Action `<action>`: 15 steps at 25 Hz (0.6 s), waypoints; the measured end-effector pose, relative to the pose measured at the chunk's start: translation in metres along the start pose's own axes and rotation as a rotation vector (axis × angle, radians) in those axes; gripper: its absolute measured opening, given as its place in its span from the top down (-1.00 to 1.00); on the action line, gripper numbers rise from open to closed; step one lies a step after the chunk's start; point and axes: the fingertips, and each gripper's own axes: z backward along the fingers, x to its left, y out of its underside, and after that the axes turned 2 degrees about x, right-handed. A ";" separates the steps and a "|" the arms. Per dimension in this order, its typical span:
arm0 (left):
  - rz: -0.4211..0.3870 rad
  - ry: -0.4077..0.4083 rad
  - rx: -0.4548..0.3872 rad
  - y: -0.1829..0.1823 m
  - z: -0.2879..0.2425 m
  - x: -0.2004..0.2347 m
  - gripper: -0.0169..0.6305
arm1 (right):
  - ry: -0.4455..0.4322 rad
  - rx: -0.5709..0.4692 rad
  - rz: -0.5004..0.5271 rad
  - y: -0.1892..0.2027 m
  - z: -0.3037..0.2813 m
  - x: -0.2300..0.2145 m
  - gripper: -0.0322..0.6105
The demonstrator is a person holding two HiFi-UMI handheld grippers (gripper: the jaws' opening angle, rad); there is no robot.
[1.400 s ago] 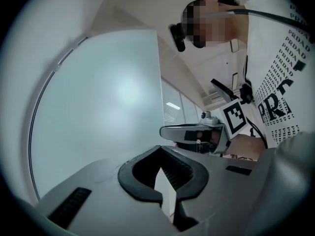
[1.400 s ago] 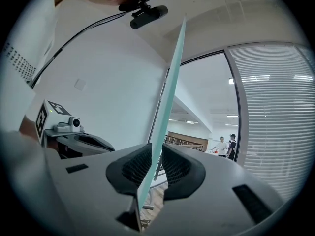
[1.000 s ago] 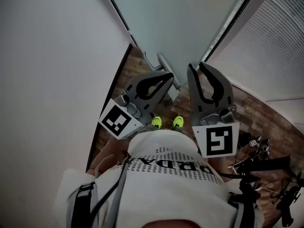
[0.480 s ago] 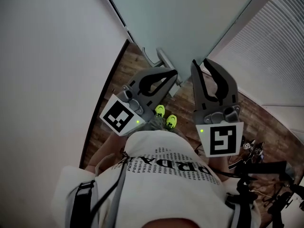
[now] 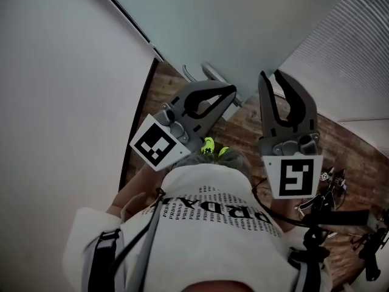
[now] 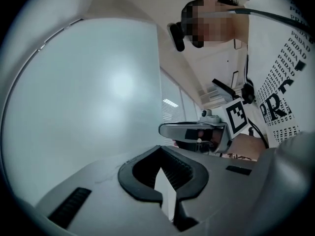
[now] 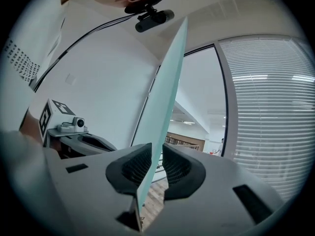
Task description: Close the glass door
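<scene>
Frosted glass fills the top of the head view: the door (image 5: 231,23) stands between a white wall (image 5: 61,102) and blinds (image 5: 358,59), above a wood floor (image 5: 340,139). The left gripper (image 5: 230,93) has its tips together just beside the handle (image 5: 213,75). The right gripper (image 5: 271,78) reaches the door's right edge. In the left gripper view the door (image 6: 98,107) spreads its face across the left, and the 2 jaws of the left gripper (image 6: 161,154) meet at their tips. A pale wedge shows low between them, and I cannot tell what it is. In the right gripper view the door (image 7: 170,87) runs edge-on up from the right gripper (image 7: 156,151), whose 2 jaws press on either side of that edge, with the blinds (image 7: 266,107) to the right.
</scene>
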 end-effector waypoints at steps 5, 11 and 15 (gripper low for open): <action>-0.005 -0.012 -0.021 0.004 0.001 0.000 0.95 | -0.011 -0.009 0.009 0.004 -0.001 0.005 0.72; -0.026 -0.118 -0.062 -0.007 0.005 0.002 0.95 | -0.142 -0.046 0.054 -0.008 -0.001 0.021 0.72; -0.045 -0.185 -0.092 0.004 0.008 0.002 0.95 | -0.206 -0.061 0.091 0.000 -0.002 0.033 0.72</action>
